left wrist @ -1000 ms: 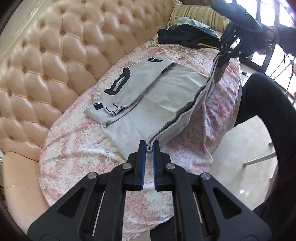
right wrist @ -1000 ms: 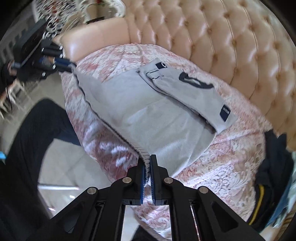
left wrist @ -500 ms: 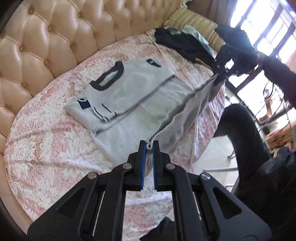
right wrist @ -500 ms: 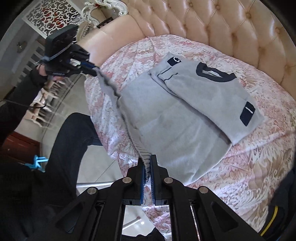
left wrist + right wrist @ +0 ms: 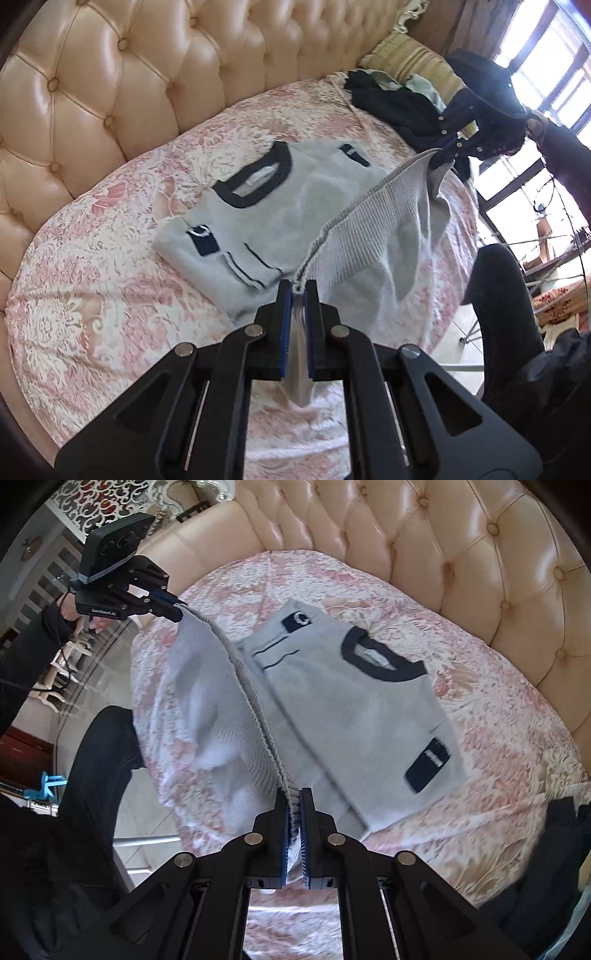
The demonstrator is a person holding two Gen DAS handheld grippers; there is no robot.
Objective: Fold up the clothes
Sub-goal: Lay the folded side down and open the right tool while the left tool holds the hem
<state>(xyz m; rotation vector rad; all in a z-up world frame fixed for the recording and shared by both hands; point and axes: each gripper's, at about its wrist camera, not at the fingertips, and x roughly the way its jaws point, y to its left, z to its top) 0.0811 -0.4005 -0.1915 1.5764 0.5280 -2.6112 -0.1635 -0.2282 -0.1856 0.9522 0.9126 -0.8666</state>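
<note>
A grey knitted sweater [image 5: 291, 206] [image 5: 354, 716] with a dark navy collar lies on the pink floral sofa cover, its sleeves folded in over the chest. The ribbed bottom hem [image 5: 369, 221] [image 5: 251, 716] is lifted off the cover and stretched taut between both grippers. My left gripper [image 5: 296, 291] is shut on one hem corner; it also shows in the right wrist view, the left gripper [image 5: 177, 609] held by a hand. My right gripper [image 5: 293, 794] is shut on the other corner, seen as the right gripper [image 5: 443, 151] in the left wrist view.
A tufted cream leather sofa back [image 5: 129, 74] [image 5: 461, 554] curves behind the cover. A pile of dark clothes [image 5: 395, 99] and a striped cushion [image 5: 410, 59] lie at the sofa's end. The person's dark trousers [image 5: 502, 302] [image 5: 96, 760] stand beside the seat edge.
Both grippers have raised the hem and carried it over the sweater toward the collar end; the lower body now hangs in a fold under the hem.
</note>
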